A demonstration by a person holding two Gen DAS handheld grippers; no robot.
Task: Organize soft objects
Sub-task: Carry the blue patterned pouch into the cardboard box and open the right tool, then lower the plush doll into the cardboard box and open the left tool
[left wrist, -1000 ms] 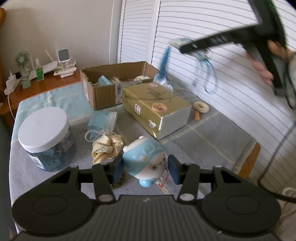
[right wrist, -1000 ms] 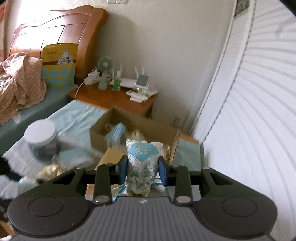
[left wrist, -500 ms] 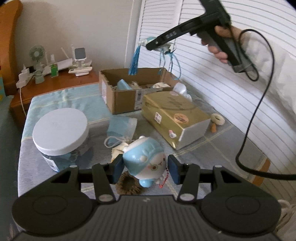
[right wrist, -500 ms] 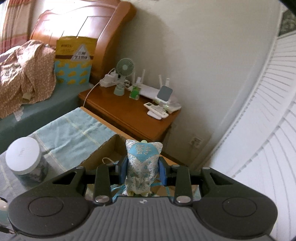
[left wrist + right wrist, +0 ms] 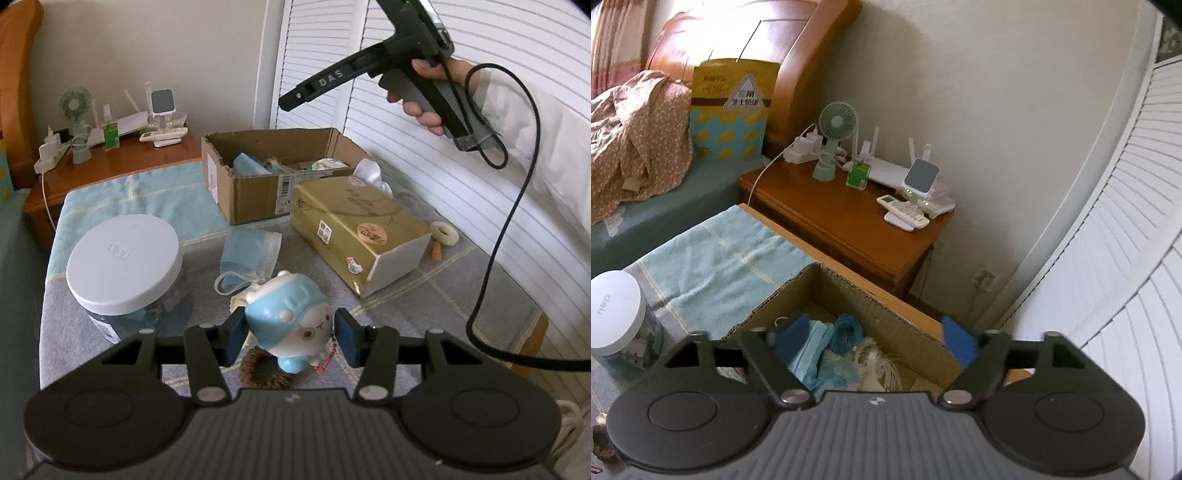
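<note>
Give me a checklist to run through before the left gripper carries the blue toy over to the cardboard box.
1. Toy gripped: the left gripper has both pads on the blue toy. Ok.
2. Right gripper empty: its jaws are opening with nothing between them. Ok.
3. Path over the box: the right gripper hangs above the cardboard box. Not ok until it moves away.
4. Room in the box: soft items cover part of the floor, and bare cardboard shows at the far end. Ok.
5. Toy's bead chain hangs loose below the pads and may snag. Cannot tell.
6. Face mask is on the cloth, not yet boxed. Not ok.
</note>
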